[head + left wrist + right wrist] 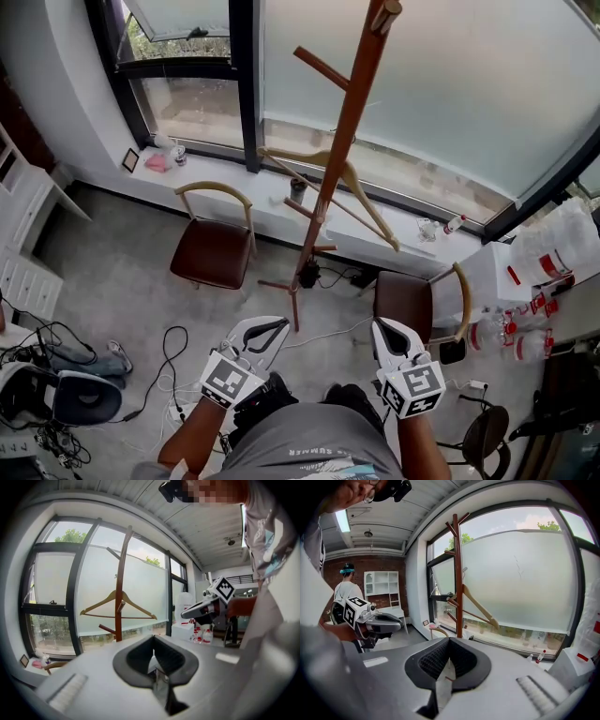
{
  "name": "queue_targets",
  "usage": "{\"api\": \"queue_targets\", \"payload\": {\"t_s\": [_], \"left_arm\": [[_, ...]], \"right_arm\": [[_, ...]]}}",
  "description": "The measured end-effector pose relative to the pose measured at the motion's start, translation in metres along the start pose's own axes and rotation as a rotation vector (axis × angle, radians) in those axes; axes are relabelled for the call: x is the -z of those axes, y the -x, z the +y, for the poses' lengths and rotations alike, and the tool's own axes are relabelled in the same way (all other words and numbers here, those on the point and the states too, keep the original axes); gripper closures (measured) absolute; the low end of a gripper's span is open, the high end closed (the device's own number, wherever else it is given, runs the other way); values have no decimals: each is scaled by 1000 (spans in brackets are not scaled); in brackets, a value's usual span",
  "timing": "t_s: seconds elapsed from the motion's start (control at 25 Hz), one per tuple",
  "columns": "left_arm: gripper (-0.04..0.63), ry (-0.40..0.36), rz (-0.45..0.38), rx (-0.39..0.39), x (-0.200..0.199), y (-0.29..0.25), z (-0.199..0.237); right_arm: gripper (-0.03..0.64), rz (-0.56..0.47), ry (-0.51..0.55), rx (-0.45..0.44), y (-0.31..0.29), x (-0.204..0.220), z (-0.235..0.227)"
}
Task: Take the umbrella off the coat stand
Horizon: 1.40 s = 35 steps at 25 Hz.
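Observation:
The brown wooden coat stand (342, 141) rises by the window, ahead of both grippers and apart from them. Only a light wooden hanger (361, 202) hangs on its pegs; I see no umbrella in any view. The left gripper (278, 325) and right gripper (382, 328) are held low over the floor, pointing at the stand's foot. Both are shut with nothing between the jaws. In the left gripper view the stand (121, 588) and hanger (117, 604) lie beyond the shut left gripper (153, 637). The right gripper view has the stand (458, 573) past the right gripper (449, 639).
Two brown-seated chairs (214, 248) (412, 300) flank the stand's foot. Cables (169, 366) and gear lie on the floor at left. White boxes with bottles (525, 309) stand at right. A second person (346, 590) stands near a white shelf (384, 585).

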<state>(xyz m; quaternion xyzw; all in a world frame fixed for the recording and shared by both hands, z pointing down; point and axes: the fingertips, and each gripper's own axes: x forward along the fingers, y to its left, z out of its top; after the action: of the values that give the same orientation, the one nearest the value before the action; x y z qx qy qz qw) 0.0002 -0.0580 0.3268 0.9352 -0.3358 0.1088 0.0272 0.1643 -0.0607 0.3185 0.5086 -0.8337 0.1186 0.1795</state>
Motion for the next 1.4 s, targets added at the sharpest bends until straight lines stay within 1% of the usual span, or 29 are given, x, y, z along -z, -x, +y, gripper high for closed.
{"api": "queue_targets", "payload": {"t_s": [0.2, 0.52, 0.68, 0.84, 1.12, 1.4], "left_arm": [[593, 37, 9, -24, 15, -1, 13], [594, 91, 26, -104, 31, -22, 28], [593, 113, 37, -145, 41, -28, 42], [593, 137, 53, -184, 59, -36, 55], [593, 191, 70, -223, 90, -50, 66], [592, 212, 84, -254, 119, -61, 82]], "right_arm": [[615, 27, 8, -29, -22, 3, 1], [615, 90, 14, -94, -73, 19, -18], [615, 121, 20, -145, -102, 23, -15], [615, 137, 41, -177, -125, 28, -17], [615, 190, 59, -208, -157, 49, -26], [615, 240, 67, -242, -193, 78, -25]]}}
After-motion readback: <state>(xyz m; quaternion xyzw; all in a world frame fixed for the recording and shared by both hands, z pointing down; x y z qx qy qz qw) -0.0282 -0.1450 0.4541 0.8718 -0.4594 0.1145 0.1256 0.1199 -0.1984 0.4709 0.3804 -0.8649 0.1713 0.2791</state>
